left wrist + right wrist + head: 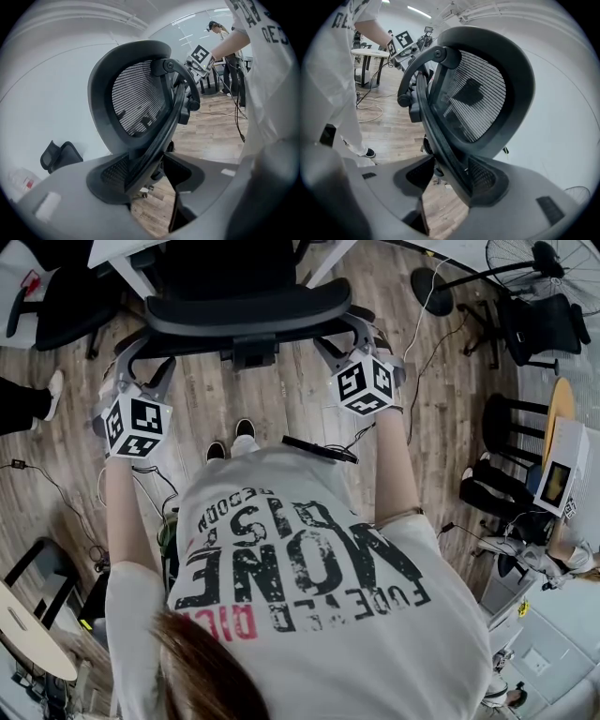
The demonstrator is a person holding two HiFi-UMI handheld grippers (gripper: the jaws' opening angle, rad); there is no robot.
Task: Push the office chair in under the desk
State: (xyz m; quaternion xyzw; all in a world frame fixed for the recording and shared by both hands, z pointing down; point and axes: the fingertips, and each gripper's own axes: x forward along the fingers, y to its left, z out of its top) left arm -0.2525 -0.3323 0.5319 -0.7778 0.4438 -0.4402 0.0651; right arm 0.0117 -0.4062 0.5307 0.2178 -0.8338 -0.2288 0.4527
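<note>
1. Left gripper (152,176): clenched on the left rim of the office chair (244,310) backrest. The rim lies against my outer pad and meets the upper corner of the inner one. Wood floor (215,136) shows through the gap below.
2. Right gripper (445,183): clenched on the right rim of the same backrest. The contact mirrors the left side.
3. Both marker cubes sit level with each other, one at each side of the backrest, with my arms extended forward.
4. Office chair: directly ahead, backrest toward me, mesh panel upright. Its seat lies between the two white legs of the desk (117,249), under the front edge.
5. Surroundings: a standing fan (525,259) and a second black chair (544,324) stand well apart on my right.
</note>
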